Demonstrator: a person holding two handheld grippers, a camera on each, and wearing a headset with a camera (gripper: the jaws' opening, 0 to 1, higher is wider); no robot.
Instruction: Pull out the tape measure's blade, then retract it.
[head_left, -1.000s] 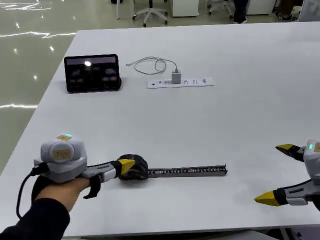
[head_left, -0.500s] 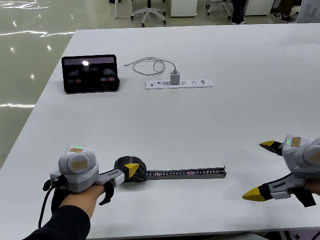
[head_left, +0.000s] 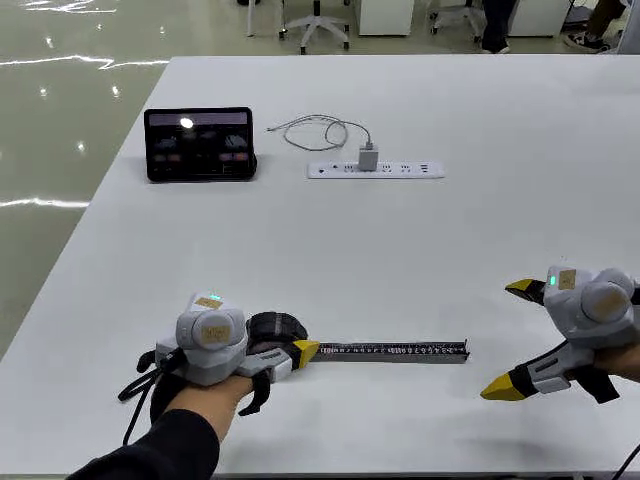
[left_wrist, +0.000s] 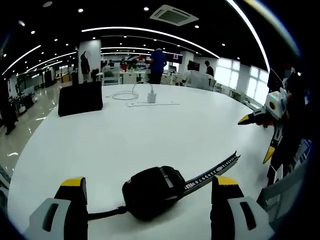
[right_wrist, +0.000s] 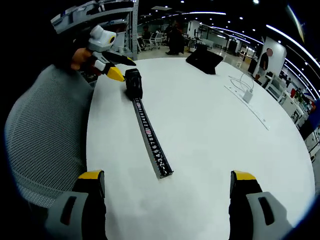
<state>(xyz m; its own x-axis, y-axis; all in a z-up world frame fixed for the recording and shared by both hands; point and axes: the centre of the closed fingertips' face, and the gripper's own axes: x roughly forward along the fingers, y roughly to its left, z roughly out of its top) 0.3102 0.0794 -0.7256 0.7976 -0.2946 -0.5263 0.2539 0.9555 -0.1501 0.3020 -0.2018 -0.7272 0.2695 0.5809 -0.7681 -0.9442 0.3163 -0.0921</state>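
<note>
The left gripper (left_wrist: 149, 182) has its jaws spread wide, and the black tape measure (head_left: 277, 328) lies on the white table (head_left: 400, 240) between them. Its blade (head_left: 392, 351) lies pulled out toward the right. The right gripper (head_left: 508, 338), jaws also spread, is near the blade's end, not touching it.

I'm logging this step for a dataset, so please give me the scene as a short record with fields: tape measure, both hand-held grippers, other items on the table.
tape measure case: black, on the white table, between the jaws of the left hand-held gripper
blade: pulled out, flat on the table, pointing toward the right hand-held gripper
left hand-held gripper: open, one jaw on either side of the case
right hand-held gripper: open, empty, clear of the blade's end
other items: tablet, power strip with charger and cable
</note>
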